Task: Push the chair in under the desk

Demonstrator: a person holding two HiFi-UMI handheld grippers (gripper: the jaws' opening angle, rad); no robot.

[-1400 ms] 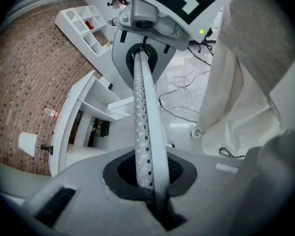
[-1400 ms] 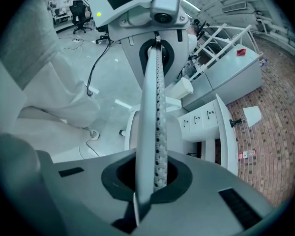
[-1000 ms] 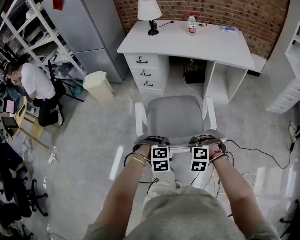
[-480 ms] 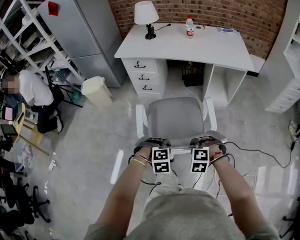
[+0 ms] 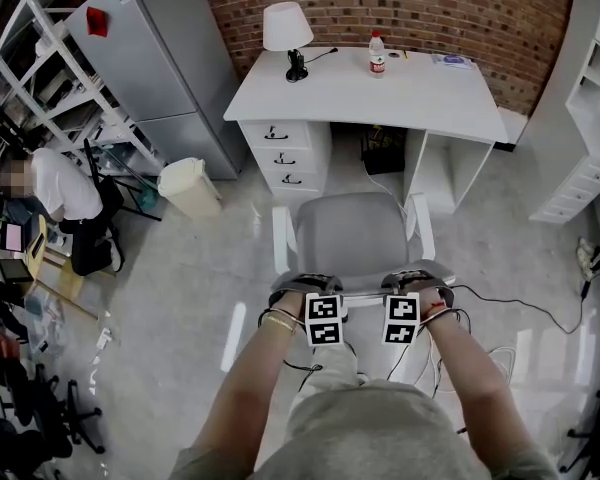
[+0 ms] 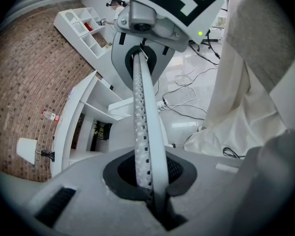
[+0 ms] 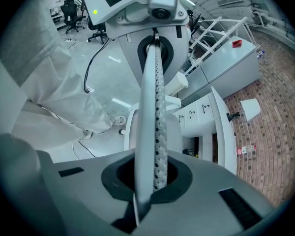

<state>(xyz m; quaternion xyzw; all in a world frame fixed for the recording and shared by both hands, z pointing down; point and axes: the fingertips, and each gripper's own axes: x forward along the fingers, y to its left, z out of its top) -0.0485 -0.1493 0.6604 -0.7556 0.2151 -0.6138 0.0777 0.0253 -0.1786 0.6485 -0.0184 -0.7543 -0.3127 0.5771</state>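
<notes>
1. Head view: the grey-cushioned chair with white armrests [image 5: 352, 233] stands on the floor short of the white desk with a drawer stack [image 5: 430, 93]. The seat faces the desk, and none of it is under the top yet. The left gripper [image 5: 302, 288] and right gripper [image 5: 416, 282] sit side by side on the thin pale top rail [image 5: 362, 294] of the backrest, one near each end. So the desk is straight ahead of both tools, on the far side of the chair. The rail's long axis runs crosswise to the push line. The desk's leg opening [image 5: 355, 143] looks a touch right of the seat's middle, so I'd guess a slight steer that way.

2. Left gripper view: the jaws are pinched nearly together on that rail. Its perforated edge runs straight away from them toward the other gripper. The desk shows off to the left.

3. Right gripper view: same deal, the jaws are clamped tight on the rail and the desk is off to the right. Neither hand looks nearer the desk, so to me it calls for an even two-handed shove.
</notes>
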